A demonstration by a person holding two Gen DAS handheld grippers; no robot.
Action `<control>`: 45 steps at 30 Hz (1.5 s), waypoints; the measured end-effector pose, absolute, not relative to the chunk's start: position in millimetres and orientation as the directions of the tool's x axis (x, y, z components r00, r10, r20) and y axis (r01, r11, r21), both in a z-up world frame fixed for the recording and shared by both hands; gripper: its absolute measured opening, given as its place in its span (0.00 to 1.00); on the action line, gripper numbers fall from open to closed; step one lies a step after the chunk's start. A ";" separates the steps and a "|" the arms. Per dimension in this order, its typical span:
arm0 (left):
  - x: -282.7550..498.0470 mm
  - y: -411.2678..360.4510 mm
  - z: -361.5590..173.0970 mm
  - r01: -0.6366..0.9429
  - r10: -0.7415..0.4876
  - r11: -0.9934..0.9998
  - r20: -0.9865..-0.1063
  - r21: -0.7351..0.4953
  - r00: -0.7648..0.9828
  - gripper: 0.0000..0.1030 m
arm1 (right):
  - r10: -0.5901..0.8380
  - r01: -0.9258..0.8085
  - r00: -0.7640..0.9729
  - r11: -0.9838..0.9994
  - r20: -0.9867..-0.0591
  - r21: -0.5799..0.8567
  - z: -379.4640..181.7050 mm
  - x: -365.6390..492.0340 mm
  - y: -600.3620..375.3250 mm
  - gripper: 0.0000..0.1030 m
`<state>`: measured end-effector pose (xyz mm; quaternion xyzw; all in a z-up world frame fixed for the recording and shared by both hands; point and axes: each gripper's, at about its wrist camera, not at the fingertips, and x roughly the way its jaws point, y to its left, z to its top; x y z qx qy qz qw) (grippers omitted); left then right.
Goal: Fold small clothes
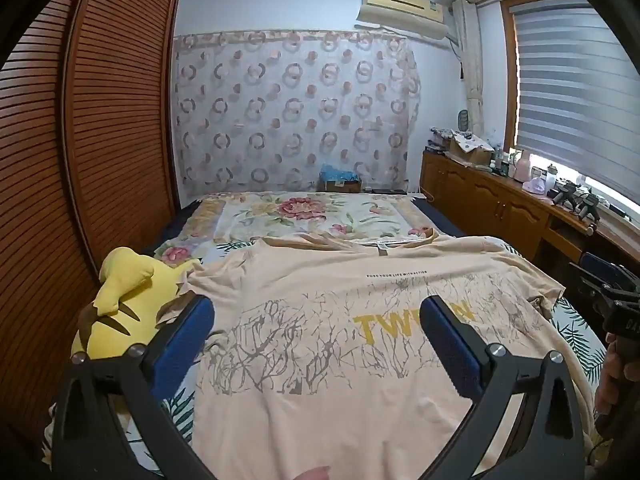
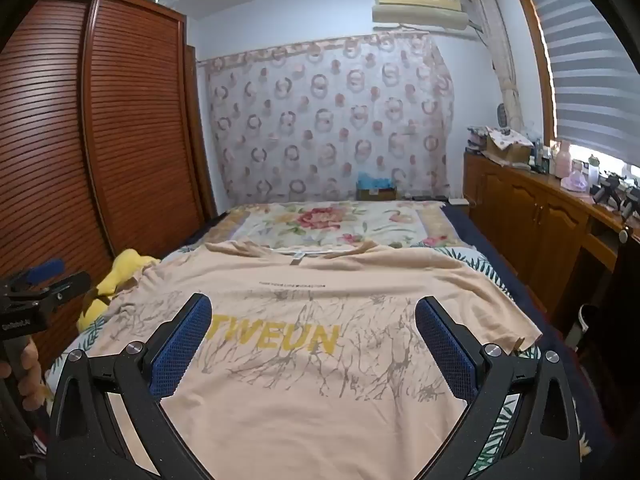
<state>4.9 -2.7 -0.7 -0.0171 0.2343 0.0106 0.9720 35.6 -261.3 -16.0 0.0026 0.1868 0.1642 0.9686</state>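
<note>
A beige T-shirt (image 1: 320,320) with yellow letters and a grey branch print lies spread flat on the bed, collar at the far end; it also shows in the right wrist view (image 2: 320,312). My left gripper (image 1: 316,316) is open and empty, held above the shirt's lower left part. My right gripper (image 2: 312,316) is open and empty, above the shirt's lower middle. The right gripper's body shows at the right edge of the left wrist view (image 1: 616,304); the left gripper's body shows at the left edge of the right wrist view (image 2: 36,292).
A yellow plush toy (image 1: 120,304) lies on the bed's left side, touching the shirt's left sleeve. A floral bedsheet (image 1: 304,212) covers the far bed. A slatted wooden wardrobe (image 1: 80,140) stands on the left, a cluttered wooden cabinet (image 1: 500,200) on the right.
</note>
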 end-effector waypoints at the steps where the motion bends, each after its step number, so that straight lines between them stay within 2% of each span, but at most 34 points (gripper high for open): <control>1: 0.5 0.6 -0.3 -0.025 -0.001 0.998 -0.428 -0.054 0.904 1.00 | 0.319 -0.316 0.877 0.946 -0.359 0.067 -16.0 35.5 -261.2 1.00; 34: -4.2 4.1 4.4 -0.021 0.007 0.999 -0.416 -0.030 0.909 1.00 | 0.308 -0.314 0.882 0.948 -0.356 0.044 -13.7 33.3 -258.0 1.00; 45: -5.9 2.6 24.4 -0.018 0.007 1.000 -0.408 -0.024 0.913 1.00 | 0.309 -0.314 0.883 0.948 -0.355 0.043 -13.2 32.5 -257.4 1.00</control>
